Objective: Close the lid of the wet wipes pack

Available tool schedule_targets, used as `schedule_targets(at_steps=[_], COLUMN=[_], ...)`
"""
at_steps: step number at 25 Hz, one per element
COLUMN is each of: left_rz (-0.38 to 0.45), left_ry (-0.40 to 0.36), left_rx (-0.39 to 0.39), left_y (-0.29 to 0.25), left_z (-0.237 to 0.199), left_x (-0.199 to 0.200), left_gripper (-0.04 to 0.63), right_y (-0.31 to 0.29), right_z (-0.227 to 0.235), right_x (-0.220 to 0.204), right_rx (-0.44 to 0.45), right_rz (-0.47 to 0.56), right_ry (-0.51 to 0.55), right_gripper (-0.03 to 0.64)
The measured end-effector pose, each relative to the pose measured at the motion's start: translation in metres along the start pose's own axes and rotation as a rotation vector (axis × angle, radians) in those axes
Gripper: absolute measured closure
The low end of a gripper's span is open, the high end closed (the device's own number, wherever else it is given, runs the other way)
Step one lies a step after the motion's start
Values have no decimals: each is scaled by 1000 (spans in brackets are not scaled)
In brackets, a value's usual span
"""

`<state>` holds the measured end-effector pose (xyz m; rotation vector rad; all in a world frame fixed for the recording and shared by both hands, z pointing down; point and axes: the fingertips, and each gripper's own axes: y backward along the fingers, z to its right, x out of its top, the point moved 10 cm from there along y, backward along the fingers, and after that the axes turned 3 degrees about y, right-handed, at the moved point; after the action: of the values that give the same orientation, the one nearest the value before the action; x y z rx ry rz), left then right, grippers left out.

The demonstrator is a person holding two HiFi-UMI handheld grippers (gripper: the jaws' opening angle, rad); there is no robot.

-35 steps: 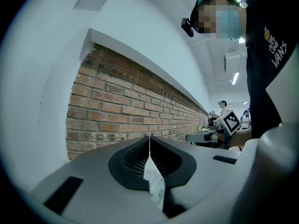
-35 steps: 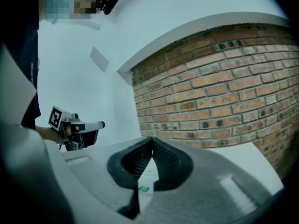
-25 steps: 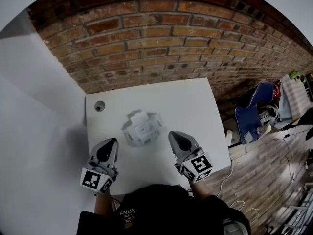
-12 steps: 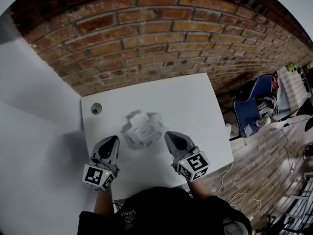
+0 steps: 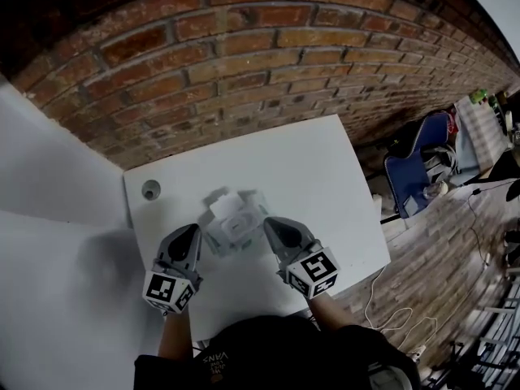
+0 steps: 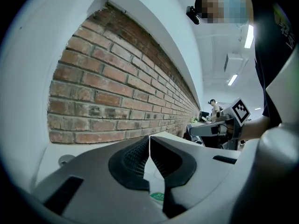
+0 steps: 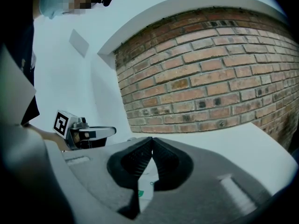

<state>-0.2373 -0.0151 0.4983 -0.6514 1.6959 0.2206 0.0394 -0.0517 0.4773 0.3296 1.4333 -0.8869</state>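
Observation:
A white wet wipes pack lies on the white table, its lid flap raised at the far side. My left gripper hovers at the pack's left edge and my right gripper at its right edge, both shut and empty. In the left gripper view the jaws meet at their tips, with a bit of the pack's green label below. In the right gripper view the jaws also meet, over the pack.
A brick wall rises right behind the table. A round grommet sits in the table's left far corner. White partition panels stand at the left. A blue chair and cables lie on the floor to the right.
Both grippers have moved forward and inward, coming up beside the pack from nearer the table's front edge. The pack has not moved.

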Motion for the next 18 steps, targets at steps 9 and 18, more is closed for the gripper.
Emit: schedule_targets(at_steps=[9, 18], left_rz=[-49, -149], left_ry=[46, 48], left_rx=[-5, 20], left_y=[-29, -46], left_z=[-15, -36], left_x=[-23, -36], left_gripper=[592, 592], right_y=[-21, -43], right_z=[0, -4], right_x=[-12, -23], right_rx=[39, 108], right_rz=[-28, -78], right_ry=[-11, -6], right_gripper=[618, 618])
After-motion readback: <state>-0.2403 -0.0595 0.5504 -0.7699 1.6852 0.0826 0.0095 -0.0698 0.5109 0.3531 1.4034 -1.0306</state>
